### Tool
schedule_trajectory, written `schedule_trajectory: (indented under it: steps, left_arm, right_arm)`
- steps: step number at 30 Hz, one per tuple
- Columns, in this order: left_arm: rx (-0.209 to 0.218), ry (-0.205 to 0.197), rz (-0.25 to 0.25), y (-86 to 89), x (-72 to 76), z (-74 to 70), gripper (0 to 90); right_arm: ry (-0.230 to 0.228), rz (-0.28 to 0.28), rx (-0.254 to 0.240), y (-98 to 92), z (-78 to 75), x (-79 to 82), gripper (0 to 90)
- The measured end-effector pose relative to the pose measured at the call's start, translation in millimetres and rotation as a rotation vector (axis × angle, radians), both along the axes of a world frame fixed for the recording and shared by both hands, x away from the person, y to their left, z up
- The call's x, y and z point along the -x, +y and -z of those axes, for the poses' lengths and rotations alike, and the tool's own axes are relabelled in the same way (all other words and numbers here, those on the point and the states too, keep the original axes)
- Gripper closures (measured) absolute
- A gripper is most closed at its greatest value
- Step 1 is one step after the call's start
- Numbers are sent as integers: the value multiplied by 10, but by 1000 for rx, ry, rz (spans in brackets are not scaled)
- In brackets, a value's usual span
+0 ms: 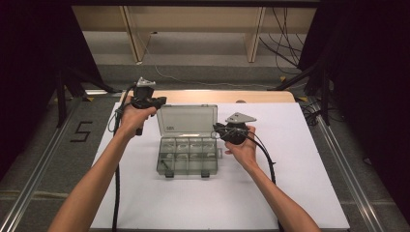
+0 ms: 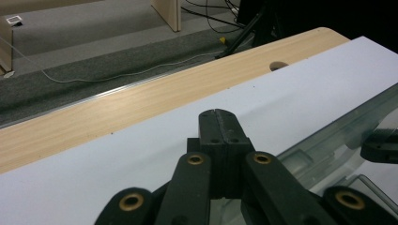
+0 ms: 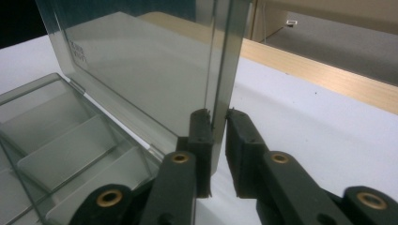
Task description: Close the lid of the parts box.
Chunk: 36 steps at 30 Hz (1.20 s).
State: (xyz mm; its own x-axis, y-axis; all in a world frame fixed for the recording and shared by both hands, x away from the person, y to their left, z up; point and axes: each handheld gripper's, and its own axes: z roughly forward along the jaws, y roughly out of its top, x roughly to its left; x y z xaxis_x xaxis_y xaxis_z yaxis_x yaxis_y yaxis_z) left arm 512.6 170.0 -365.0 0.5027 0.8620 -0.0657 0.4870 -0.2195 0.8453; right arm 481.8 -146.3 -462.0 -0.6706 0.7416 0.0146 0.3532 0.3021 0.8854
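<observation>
The right gripper (image 3: pixel 217 123) stood around the raised lid (image 1: pixel 187 119) of the clear grey plastic compartment box (image 1: pixel 186 155), its jaws slightly apart. The left gripper (image 2: pixel 219 123), fully closed on nothing, hovered left of the lid.

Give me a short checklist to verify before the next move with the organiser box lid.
1. Lid stands upright, open: ok.
2. Lid edge lies between the right gripper jaws: ok.
3. Pads press the lid firmly: not ok, a gap shows at one jaw.
4. Left gripper shut, holding nothing, apart from the box: ok.
5. Box base flat on the white table: ok.
6. Compartments hold parts: cannot tell.
</observation>
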Motion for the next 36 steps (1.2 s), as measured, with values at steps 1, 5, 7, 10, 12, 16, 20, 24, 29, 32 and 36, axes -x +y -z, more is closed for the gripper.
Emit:
schedule_trajectory:
  steps: [1, 5, 7, 10, 12, 16, 20, 24, 29, 32, 36]
  left_arm:
    - [-4, 5, 7, 6, 20, -2, 896]
    - [26, 4, 30, 13, 112, 0, 896]
    - [25, 4, 42, 18, 168, 2, 896]
    - [32, 14, 41, 19, 232, 8, 896]
    - [32, 12, 49, 30, 267, 12, 896]
    - [36, 17, 61, 48, 319, 47, 896]
    - [42, 19, 69, 57, 366, 62, 896]
    - [54, 17, 71, 54, 425, 73, 896]
    - [64, 19, 76, 49, 489, 101, 896]
    - [62, 13, 88, 42, 528, 107, 896]
    - [64, 16, 100, 23, 579, 124, 896]
  right_arm:
    - [14, 6, -9, -4, -22, 25, 762]
    - [1, -16, -16, -75, -143, 112, 668]
    - [16, -39, -26, -102, -205, 166, 591]
    - [22, -47, -18, -127, -273, 266, 494]
    - [30, -45, -14, -141, -314, 314, 438]
    - [27, -41, -29, -172, -410, 396, 356]
    - [35, -54, -38, -204, -500, 462, 300]
    - [18, -54, -37, -214, -589, 505, 251]
    - [11, -59, -55, -207, -714, 555, 222]
    - [6, -78, -68, -185, -766, 572, 210]
    - [7, -89, -77, -150, -806, 596, 200]
